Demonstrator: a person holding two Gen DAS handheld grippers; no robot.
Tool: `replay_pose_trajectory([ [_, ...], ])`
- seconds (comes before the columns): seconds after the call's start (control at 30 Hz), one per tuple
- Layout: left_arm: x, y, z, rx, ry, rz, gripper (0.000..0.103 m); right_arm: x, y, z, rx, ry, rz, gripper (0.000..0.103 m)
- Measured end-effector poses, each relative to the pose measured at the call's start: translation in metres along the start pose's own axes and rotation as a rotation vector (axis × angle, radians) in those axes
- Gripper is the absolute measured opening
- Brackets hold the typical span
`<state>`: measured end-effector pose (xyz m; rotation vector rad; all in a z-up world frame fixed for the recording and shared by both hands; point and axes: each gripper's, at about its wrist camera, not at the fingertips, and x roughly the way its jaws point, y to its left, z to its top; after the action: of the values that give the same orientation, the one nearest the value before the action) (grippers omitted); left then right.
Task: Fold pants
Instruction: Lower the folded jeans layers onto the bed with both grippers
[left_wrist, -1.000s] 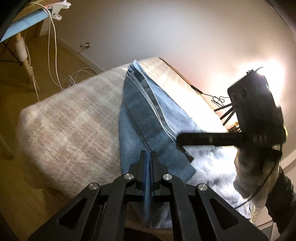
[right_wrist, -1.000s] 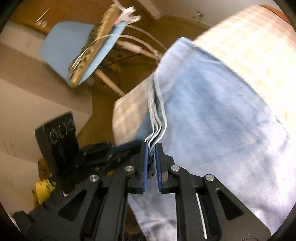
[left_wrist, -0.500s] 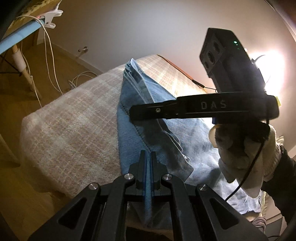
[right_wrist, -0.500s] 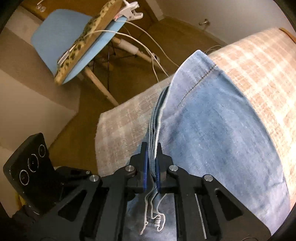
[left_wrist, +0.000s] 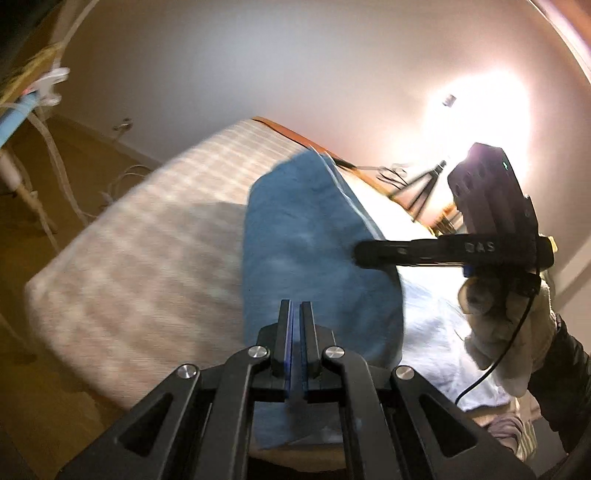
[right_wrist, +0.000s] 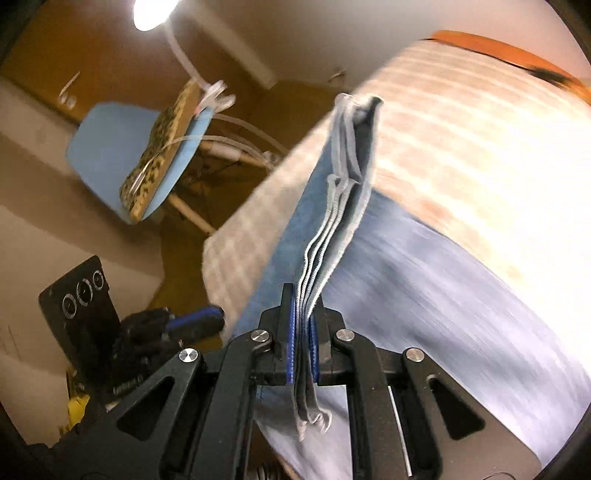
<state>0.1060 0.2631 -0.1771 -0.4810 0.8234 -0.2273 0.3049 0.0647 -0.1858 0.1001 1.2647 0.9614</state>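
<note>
Blue denim pants (left_wrist: 314, 240) lie lengthwise on a bed, one end lifted off it into an arch. My left gripper (left_wrist: 295, 306) is shut on a thin strip of the denim at that end's near edge. In the right wrist view my right gripper (right_wrist: 303, 295) is shut on several stacked edges of the pants (right_wrist: 424, 277), which run up and away from its pads. From the left wrist view the right gripper (left_wrist: 360, 254) comes in from the right and meets the raised cloth's far edge. The left gripper (right_wrist: 199, 317) shows blurred at lower left.
A plaid blanket (left_wrist: 147, 240) covers the bed. A blue chair (right_wrist: 107, 147) with a spotted cushion and white cables stands on the wooden floor beyond the bed's corner. A bright lamp (left_wrist: 480, 103) glares by the wall. A gloved hand (left_wrist: 498, 325) holds the right gripper.
Both grippers have risen and carried the pants' end up off the bed, so the flat denim now arches. The right gripper swung across and back to the right in the left wrist view.
</note>
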Motion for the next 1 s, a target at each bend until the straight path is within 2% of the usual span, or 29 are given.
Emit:
replay_pose_trajectory([
  [0.2, 0.033, -0.064, 0.000, 0.121, 0.089, -0.076, 0.001, -0.094, -0.074, -0.066, 0.150, -0.070, -0.103, 0.007],
  [0.37, 0.063, -0.120, -0.019, 0.215, 0.195, -0.138, 0.001, -0.156, -0.122, -0.126, 0.257, -0.126, -0.168, 0.007],
  [0.53, 0.087, -0.175, -0.049, 0.290, 0.286, -0.177, 0.001, -0.223, -0.148, -0.184, 0.320, -0.198, -0.246, 0.007],
  [0.8, 0.124, -0.269, -0.075, 0.430, 0.360, -0.266, 0.001, -0.330, -0.181, -0.273, 0.401, -0.300, -0.454, 0.007],
  [0.93, 0.141, -0.309, -0.090, 0.507, 0.404, -0.294, 0.001, -0.388, -0.214, -0.323, 0.466, -0.350, -0.554, 0.007],
  [1.0, 0.150, -0.323, -0.099, 0.536, 0.429, -0.297, 0.001, -0.403, -0.233, -0.346, 0.495, -0.355, -0.598, 0.007],
])
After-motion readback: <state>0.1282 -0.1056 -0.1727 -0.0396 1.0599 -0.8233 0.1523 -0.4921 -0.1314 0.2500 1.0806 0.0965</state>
